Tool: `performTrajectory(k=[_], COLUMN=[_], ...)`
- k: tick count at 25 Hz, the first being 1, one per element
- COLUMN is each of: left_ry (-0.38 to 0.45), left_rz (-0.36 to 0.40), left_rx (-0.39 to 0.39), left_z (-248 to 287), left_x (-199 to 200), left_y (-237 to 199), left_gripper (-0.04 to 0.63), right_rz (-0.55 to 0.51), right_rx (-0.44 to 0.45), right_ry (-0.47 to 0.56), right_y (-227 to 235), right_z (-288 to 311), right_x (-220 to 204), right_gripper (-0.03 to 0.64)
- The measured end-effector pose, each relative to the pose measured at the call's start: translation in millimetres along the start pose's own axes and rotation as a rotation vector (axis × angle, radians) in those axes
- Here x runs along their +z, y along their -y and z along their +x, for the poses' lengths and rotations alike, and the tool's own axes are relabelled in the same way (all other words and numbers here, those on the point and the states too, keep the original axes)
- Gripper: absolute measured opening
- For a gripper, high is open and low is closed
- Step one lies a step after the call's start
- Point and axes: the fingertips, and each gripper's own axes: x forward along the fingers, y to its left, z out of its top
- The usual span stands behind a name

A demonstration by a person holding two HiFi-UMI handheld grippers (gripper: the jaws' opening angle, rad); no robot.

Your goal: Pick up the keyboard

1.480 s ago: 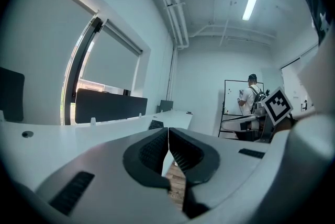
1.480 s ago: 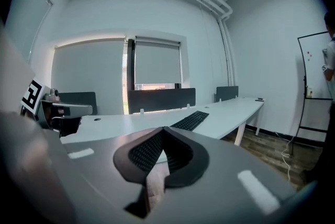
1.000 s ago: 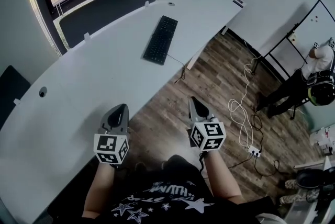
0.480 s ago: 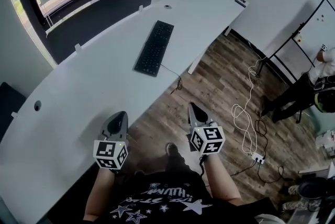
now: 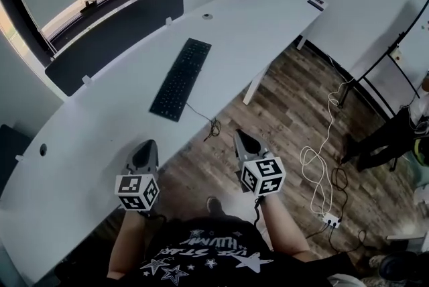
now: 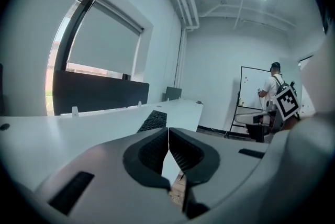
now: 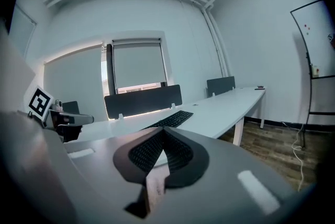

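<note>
White and curved, the desk (image 5: 80, 125) swept from the lower left of the head view to the upper right, and we saw wood-plank floor (image 5: 281, 104) filling most of the right half beside it. A dark divider panel (image 5: 114, 37) stood along the desk's far edge in the upper left. The black keyboard (image 5: 179, 78) lay flat on the desktop just above the frame's centre, set at a slant, untouched and well apart from both tools; each gripper view showed it on the desk beyond the jaws. We saw the left gripper (image 5: 147, 145) hanging over the desk's near edge at lower centre-left, jaws pressed together with nothing between them. The right gripper (image 5: 236, 134) hovered over the floor at lower centre, likewise closed and empty. A white cable (image 5: 322, 165) looped across the floor at the right.
</note>
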Motion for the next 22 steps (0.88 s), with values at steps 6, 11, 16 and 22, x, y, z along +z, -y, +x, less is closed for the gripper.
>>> performTrajectory(k=[6,11,16,22], left_ry=[-0.009,-0.028,-0.040,-0.078], left_rz=[-0.047,-0.048,-0.046,-0.033], left_rx=[0.064,0.104,0.130,0.088], left_z=[31.5,46.8,72.1,134.3], left_x=[7.8,8.5,9.8,6.4], left_y=[19.9,13.5,-12.7,-48.2], left_gripper=[0.009,0.009,0.009,0.009], right_rz=[-0.033,-0.050,-0.073,-0.138], right_rx=[0.100,0.129,0.156,0.125], right_ry=[-0.049,-0.069,-0.097,-0.130], right_y=[26.8,38.4,33.1,50.0], right_z=[13.4,39.1,77.3,136.4], right_x=[0.5,-0.7,1.5,20.2], right_gripper=[-0.002,-0.002,-0.002,-0.002])
